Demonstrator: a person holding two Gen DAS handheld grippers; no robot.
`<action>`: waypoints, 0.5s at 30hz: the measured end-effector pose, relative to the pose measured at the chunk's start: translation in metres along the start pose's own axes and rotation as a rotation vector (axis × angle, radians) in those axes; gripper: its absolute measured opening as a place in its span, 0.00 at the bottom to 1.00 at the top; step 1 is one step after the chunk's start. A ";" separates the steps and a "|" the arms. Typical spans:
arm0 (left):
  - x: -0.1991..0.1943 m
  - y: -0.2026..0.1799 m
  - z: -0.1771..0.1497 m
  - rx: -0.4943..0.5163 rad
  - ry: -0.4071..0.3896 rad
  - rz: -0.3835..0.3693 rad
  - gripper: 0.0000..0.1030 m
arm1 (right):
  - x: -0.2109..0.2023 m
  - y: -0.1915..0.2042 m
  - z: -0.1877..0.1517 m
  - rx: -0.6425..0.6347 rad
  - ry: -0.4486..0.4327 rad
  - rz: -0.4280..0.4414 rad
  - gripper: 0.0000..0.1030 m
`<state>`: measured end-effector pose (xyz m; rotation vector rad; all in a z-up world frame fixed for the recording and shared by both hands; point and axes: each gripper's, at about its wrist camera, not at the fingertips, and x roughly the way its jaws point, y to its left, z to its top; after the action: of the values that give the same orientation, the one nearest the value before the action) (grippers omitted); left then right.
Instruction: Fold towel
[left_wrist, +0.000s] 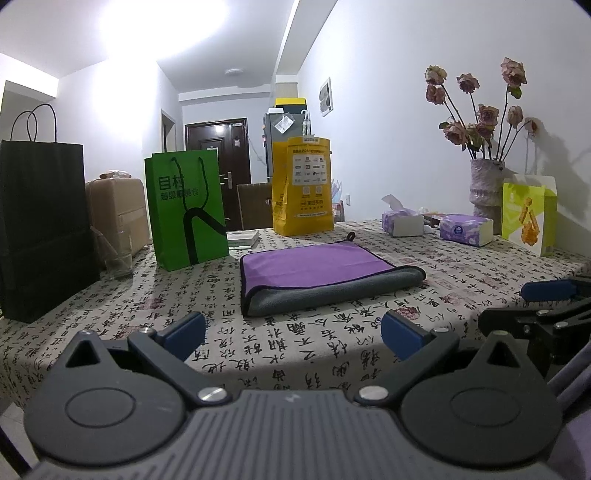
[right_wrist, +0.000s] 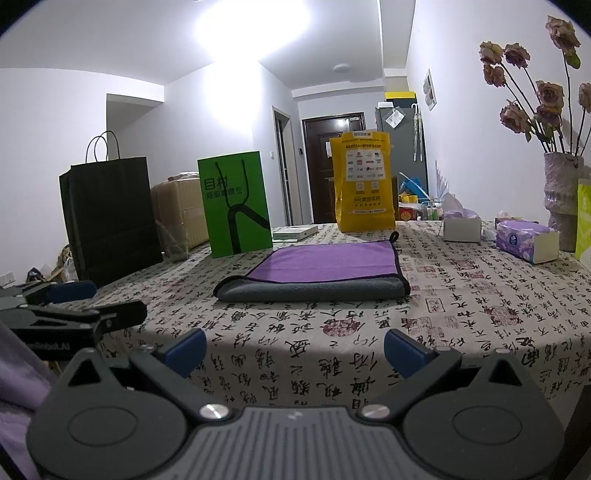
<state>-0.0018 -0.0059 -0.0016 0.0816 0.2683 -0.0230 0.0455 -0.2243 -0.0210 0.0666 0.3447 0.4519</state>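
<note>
Left tongs (left_wrist: 293, 336): blue-padded fingers (left_wrist: 184, 334) spread wide apart, holding nothing, poised at the near edge of the surface (left_wrist: 332, 354).

Right tongs (right_wrist: 295, 349): likewise spread apart and holding nothing, at the same near edge. Each pair shows at the margin of the other's view, side by side and not touching.

Surface: covered by a cloth printed with black calligraphy; its near edge drops away just below both tongs. A bare strip of cloth lies between the tongs and the towel.

Towel (left_wrist: 325, 275): lies flat near the middle of the surface, well apart from both tongs. Folded once, purple face up, grey face showing along the rounded fold that fronts the tongs. Long axis runs left to right; a small hanging loop (right_wrist: 394, 236) sits at the far right corner.

Behind the towel, left to right: black paper bag (left_wrist: 44, 229), drinking glass (left_wrist: 118, 254), green bag (left_wrist: 188, 206), flat white box (left_wrist: 243, 238), yellow bag (left_wrist: 303, 188).

Right side: two tissue packs (left_wrist: 466, 229), vase of dried roses (left_wrist: 485, 188), a green-and-white carton (left_wrist: 530, 218). Open cloth lies between these and the towel's right end.
</note>
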 end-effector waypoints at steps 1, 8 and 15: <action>0.000 0.000 0.000 0.000 0.000 0.000 1.00 | 0.000 0.000 0.000 -0.001 0.000 0.000 1.00; 0.000 0.000 0.000 0.000 0.000 -0.001 1.00 | -0.001 -0.001 0.000 -0.001 0.001 0.000 1.00; 0.000 0.001 0.000 0.000 -0.001 0.002 1.00 | -0.002 -0.001 0.001 -0.006 0.000 -0.004 1.00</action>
<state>-0.0015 -0.0053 -0.0016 0.0821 0.2673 -0.0216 0.0449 -0.2263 -0.0200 0.0597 0.3430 0.4492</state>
